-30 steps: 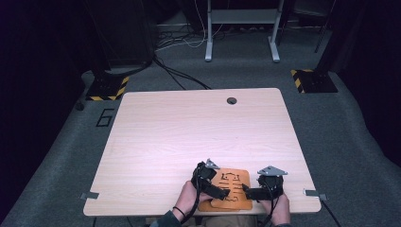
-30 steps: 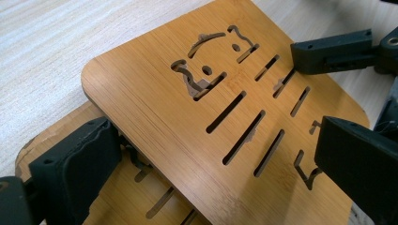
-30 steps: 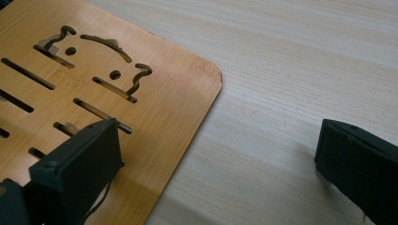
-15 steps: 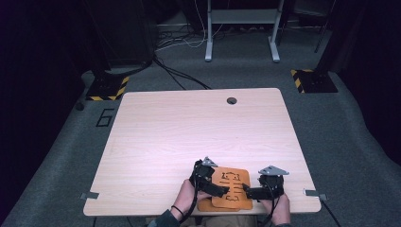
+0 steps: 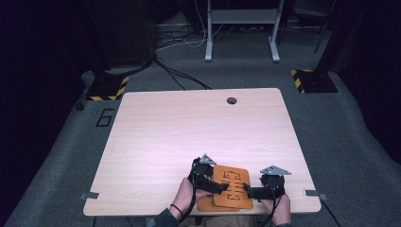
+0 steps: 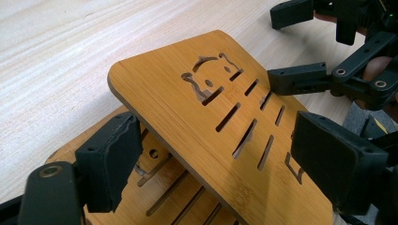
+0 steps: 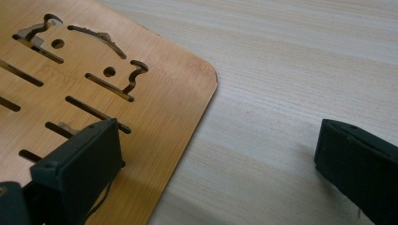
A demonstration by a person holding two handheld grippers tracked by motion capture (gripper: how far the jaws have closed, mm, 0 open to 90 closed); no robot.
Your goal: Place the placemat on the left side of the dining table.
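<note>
Two stacked bamboo boards (image 5: 231, 187) sit between both grippers' spread fingers (image 6: 110, 159).

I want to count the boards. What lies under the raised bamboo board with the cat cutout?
A second slotted bamboo board lies under the cat-cutout board, flat on the table. Most of it is covered, so anything beneath stays hidden.

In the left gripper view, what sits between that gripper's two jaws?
The raised upper bamboo board, slotted with an animal-face cutout, runs between the open left gripper jaws. A second board lies under it.
</note>
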